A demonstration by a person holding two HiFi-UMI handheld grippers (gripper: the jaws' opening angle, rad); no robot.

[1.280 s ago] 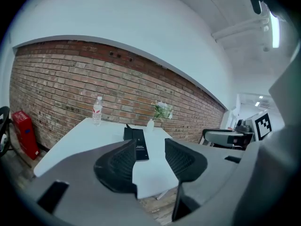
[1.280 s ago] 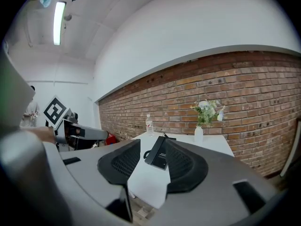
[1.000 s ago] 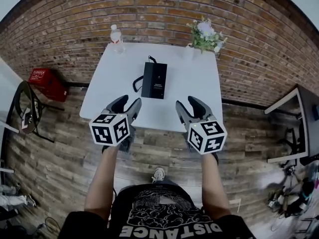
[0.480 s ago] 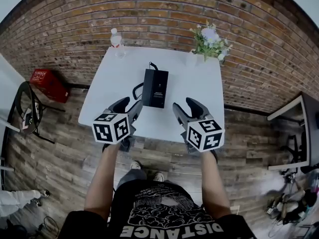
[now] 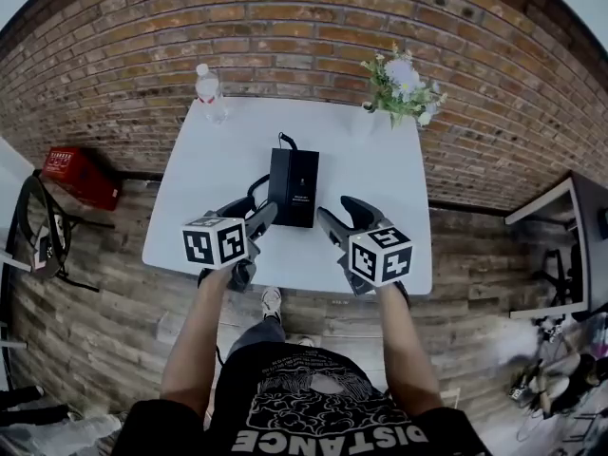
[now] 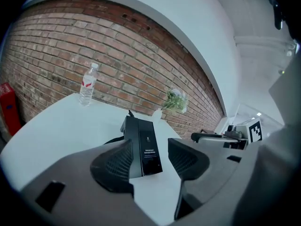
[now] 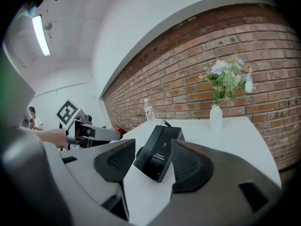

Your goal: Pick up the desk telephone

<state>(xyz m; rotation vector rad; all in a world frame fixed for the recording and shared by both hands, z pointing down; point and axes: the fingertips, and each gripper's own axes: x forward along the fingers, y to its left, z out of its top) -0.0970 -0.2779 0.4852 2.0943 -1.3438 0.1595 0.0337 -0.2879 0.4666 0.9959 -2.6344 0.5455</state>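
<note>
A black desk telephone (image 5: 293, 186) lies flat near the middle of the white table (image 5: 199, 169), its cord trailing off its left side. My left gripper (image 5: 253, 216) hovers just short of the phone's near left corner, jaws opening, nothing between them. My right gripper (image 5: 337, 219) hovers off the near right corner, jaws opening too, and empty. In the left gripper view the phone (image 6: 142, 146) shows beyond the two pads (image 6: 117, 164). In the right gripper view the phone (image 7: 159, 152) lies ahead between the pads (image 7: 186, 166), untouched.
A clear water bottle (image 5: 209, 91) stands at the table's far left corner. A white vase of flowers (image 5: 399, 74) stands at the far right. A brick wall runs behind the table. A red crate (image 5: 78, 171) sits on the wood floor at left.
Both grippers have moved forward and down over the table's near edge, toward the phone. Their jaws have spread a little wider.
</note>
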